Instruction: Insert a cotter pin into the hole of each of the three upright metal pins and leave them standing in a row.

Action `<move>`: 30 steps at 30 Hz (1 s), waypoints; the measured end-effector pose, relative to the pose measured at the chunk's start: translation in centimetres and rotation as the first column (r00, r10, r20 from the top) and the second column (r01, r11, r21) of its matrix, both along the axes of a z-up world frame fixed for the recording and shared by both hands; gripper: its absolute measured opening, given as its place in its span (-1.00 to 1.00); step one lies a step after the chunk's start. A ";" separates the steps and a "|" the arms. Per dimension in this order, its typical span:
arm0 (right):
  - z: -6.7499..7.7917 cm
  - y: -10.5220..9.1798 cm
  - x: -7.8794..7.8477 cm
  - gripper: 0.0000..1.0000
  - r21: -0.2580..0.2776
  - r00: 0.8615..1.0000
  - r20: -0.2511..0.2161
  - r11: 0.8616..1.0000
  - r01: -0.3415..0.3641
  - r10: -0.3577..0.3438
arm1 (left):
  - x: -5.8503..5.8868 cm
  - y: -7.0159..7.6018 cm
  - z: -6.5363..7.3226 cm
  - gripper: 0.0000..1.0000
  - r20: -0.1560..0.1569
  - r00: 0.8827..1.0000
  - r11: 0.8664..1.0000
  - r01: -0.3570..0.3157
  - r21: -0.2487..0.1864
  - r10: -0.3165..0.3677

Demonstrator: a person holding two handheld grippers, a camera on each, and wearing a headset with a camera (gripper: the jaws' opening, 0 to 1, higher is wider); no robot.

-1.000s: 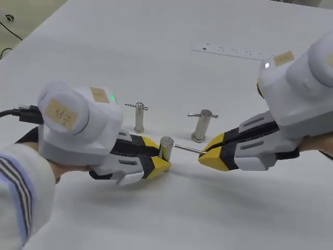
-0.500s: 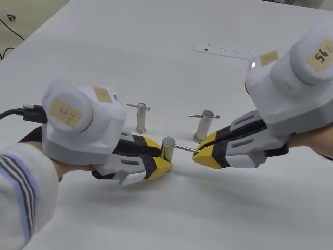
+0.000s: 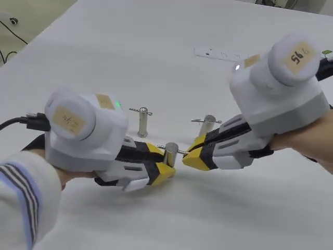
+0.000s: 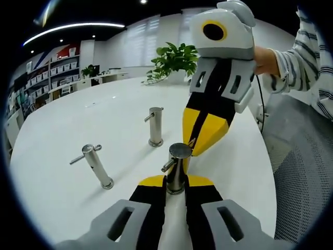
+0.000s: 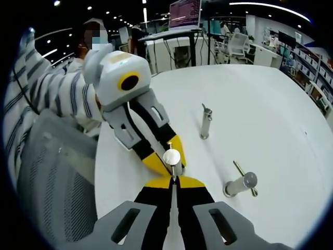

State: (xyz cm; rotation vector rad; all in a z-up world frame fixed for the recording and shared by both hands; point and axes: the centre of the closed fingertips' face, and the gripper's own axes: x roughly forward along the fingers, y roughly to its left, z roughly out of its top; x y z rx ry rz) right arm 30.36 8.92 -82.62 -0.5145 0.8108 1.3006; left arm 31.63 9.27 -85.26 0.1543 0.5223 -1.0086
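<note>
cotter pin through the near pin, both grippers clamped

nearest us the left gripper (image 3: 162, 162) has its jaws closed on the base of the near metal pin (image 3: 170, 151), which stands upright on the white table (image 3: 156, 52). from the other side the right gripper (image 3: 189, 156) pinches a cotter pin (image 4: 167, 166) between closed jaws – its shaft passes through the pin's hole and a short end pokes out on the far side. the two yellow tips nearly meet at this pin. behind it stand the second metal pin (image 3: 143, 121) and the third metal pin (image 3: 207, 125), each with a cotter pin across its top – the third looks tilted. far back lies a power strip (image 3: 218, 53)
</note>
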 end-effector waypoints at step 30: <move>0.7 0.2 0.4 -0.90 0.009 0.999 0.028 0.999 -0.031 0.031 | 0.1 -0.1 0.0 -0.76 -0.010 1.000 1.000 -0.017 -0.016 0.017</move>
